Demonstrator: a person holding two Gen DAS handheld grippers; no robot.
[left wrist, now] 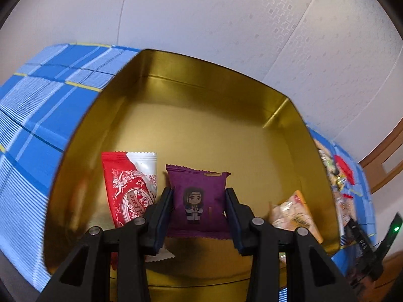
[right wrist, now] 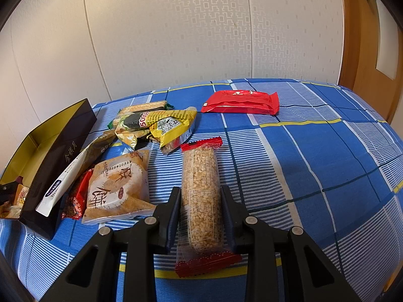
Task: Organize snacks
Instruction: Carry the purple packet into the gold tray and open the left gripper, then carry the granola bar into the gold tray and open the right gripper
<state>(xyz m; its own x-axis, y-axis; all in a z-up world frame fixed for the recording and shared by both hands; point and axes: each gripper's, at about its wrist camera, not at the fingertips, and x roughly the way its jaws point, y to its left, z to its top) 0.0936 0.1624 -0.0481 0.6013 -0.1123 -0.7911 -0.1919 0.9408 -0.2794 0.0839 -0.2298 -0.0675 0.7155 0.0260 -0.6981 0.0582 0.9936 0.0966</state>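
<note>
The left claw (left wrist: 199,207) reaches into a gold-lined box (left wrist: 201,125) and pinches a purple snack packet (left wrist: 199,198) with a small cartoon figure on it, one pad on each side of the pack. Just left of it in the box lies a red-and-white packet (left wrist: 131,188), and to the right, a little apart, a pale yellow packet (left wrist: 294,214). The right claw (right wrist: 200,214) is closed on a clear-wrapped grain bar (right wrist: 201,191) with red crimped ends; the bar lies on the blue plaid cloth (right wrist: 314,163) that covers the table, pointing away from the camera. To the left of the bar sits a round cracker pack (right wrist: 118,188), with a loose heap of snacks behind it — among them a yellow packet (right wrist: 171,125) with a printed code. A flat red packet (right wrist: 241,102) lies well apart at the far side of the cloth. At the left edge the box (right wrist: 60,151) shows its dark outer wall, and a white sachet (right wrist: 63,181) leans against it.
</note>
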